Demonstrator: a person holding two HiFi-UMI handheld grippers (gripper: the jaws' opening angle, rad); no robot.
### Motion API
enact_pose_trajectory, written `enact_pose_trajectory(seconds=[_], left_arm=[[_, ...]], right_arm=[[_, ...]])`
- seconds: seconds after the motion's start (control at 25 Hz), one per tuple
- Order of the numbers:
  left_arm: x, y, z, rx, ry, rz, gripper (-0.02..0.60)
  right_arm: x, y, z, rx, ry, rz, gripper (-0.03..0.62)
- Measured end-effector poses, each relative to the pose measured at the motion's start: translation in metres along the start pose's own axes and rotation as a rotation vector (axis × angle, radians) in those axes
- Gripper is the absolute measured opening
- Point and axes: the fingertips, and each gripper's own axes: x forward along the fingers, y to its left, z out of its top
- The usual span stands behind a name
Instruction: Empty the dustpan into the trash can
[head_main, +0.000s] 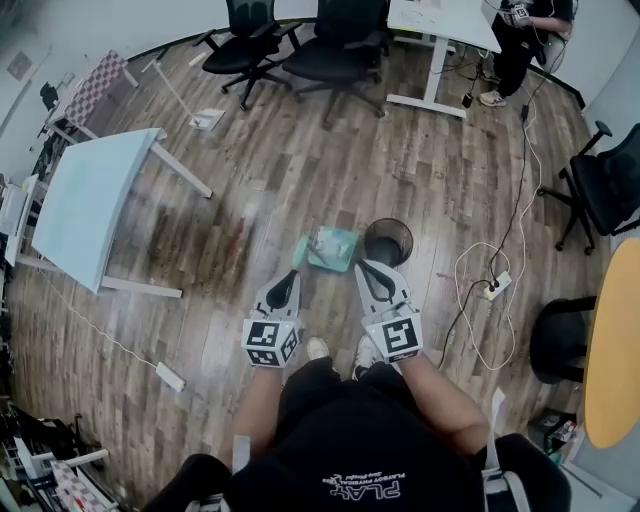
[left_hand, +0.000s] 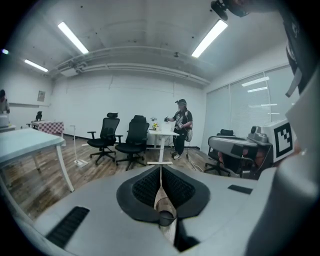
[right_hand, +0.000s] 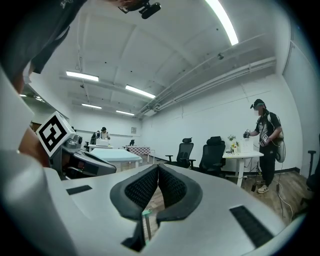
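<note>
A teal dustpan (head_main: 332, 250) with pale scraps in it sits between my two grippers, just left of the round black trash can (head_main: 388, 241). Its green handle (head_main: 299, 256) runs back into my left gripper (head_main: 291, 282), which is shut. In the left gripper view a dark round handle end (left_hand: 165, 217) sits pinched between the pads. My right gripper (head_main: 366, 268) meets the dustpan's right corner. In the right gripper view its jaws (right_hand: 157, 167) are closed, with a thin green piece (right_hand: 145, 220) caught low between them.
A white cable and power strip (head_main: 493, 288) lie on the wood floor right of the can. A pale blue table (head_main: 90, 205) stands at the left, office chairs (head_main: 335, 50) at the back and right. A person (head_main: 520, 40) stands by the far white desk.
</note>
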Motion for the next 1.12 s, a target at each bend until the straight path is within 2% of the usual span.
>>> enact_pose_trajectory(seconds=[0.16,0.44,0.84,1.12], left_arm=[[0.013,0.025,-0.01,-0.046,0.021,0.002,0.023],[0.046,0.057,-0.008,-0.025,0.047,-0.048,0.023],[0.09,0.117,-0.023,-0.075,0.093,-0.135,0.023],[0.122,0.126,-0.048,-0.121,0.157,-0.18,0.023]], right_arm=[[0.021,-0.001,-0.009,-0.002,0.016,-0.007,0.023],[0.063,-0.008,-0.015,-0.048,0.059,-0.02,0.023],[0.124,-0.014,-0.024,-0.092,0.115,-0.144,0.023],[0.137,-0.024,-0.044,-0.077,0.162,-0.193,0.023]])
